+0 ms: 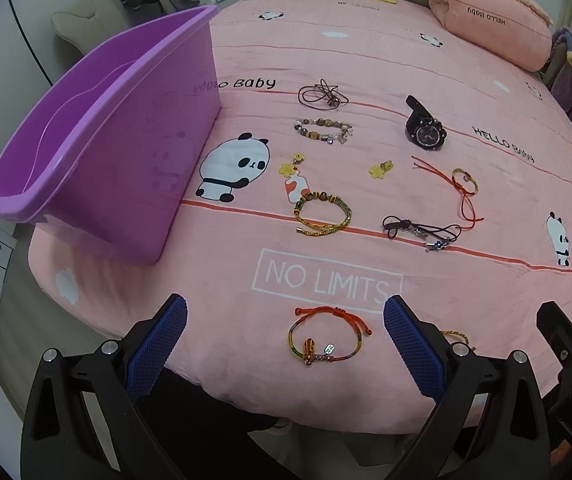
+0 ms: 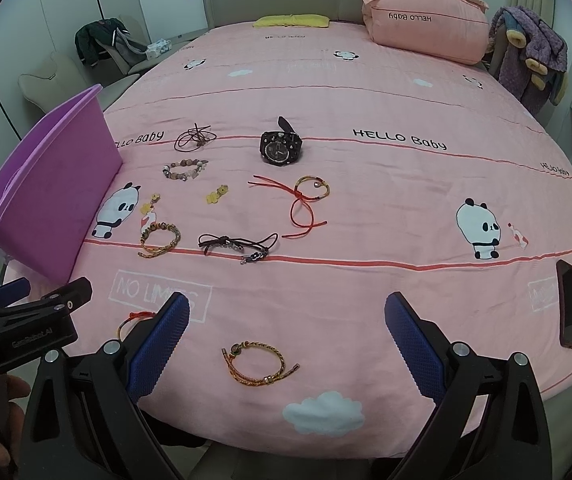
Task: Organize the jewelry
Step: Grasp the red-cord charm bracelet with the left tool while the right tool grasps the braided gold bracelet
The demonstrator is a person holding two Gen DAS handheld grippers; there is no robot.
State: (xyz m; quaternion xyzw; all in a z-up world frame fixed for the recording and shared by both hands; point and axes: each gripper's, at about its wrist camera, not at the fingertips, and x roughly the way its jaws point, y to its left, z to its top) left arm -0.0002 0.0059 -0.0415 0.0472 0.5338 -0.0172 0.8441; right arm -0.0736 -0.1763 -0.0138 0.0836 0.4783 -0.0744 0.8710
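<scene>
Jewelry lies scattered on a pink bedsheet [image 1: 365, 52]. My left gripper [image 1: 286, 344] is open, low over the near edge, with an orange and rainbow cord bracelet [image 1: 310, 350] lying between its fingers, untouched. My right gripper [image 2: 286, 344] is open too, and a yellow braided bracelet [image 2: 237, 347] rests on the sheet between its fingers. Farther out lie a black watch [image 2: 280, 146], a beaded bracelet [image 1: 321, 128], a brown cord necklace [image 1: 321, 94], a red cord bracelet [image 2: 305, 200] and a black cord bracelet [image 2: 238, 246]. A purple bin [image 1: 146, 152] stands at the left.
A dark phone [image 2: 567, 308] lies near the bed's right edge. A pink pillow [image 2: 425, 24] and a yellow cushion [image 2: 291, 21] sit at the headboard. Chairs with clothes stand on both sides of the bed. A hand [image 2: 2, 396] holds the left gripper's handle.
</scene>
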